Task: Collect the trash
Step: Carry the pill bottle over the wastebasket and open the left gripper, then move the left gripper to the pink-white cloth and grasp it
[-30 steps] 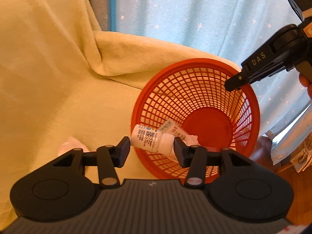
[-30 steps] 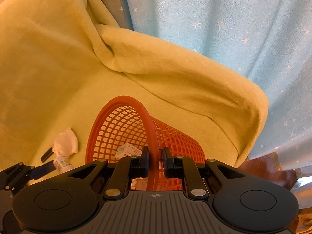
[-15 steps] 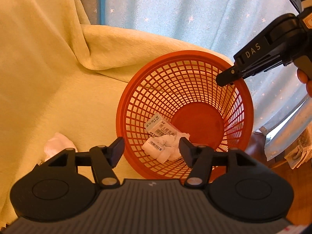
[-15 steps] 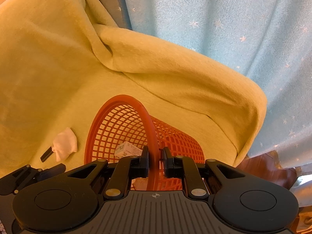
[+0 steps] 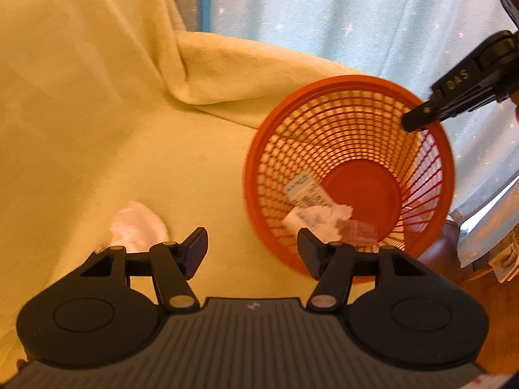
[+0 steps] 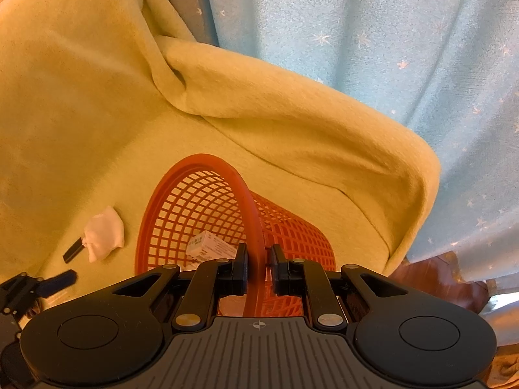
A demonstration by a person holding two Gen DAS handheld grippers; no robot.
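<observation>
Right tool (image 6: 259,267): fingers pressed onto the rim of the orange basket (image 6: 207,201), one inside, one outside. Basket is tipped, mouth toward the left tool.

Left tool (image 5: 252,249): spread wide, nothing between the fingers; sits just off the basket's near rim (image 5: 253,175), its right finger overlapping the rim in view.

Inside the basket: small white labelled box (image 5: 306,191), crumpled white paper (image 5: 327,218) and a clear wrapper (image 5: 360,231), all low on the mesh wall next to the solid base.

Outside the basket: white tissue wad (image 5: 138,227) on the yellow blanket (image 5: 97,129), on the left tool's side, just past its left finger. Nothing between them.

Behind the basket: blanket fold, then light blue star-print curtain (image 6: 389,32). Left-wrist view is motion-blurred.
</observation>
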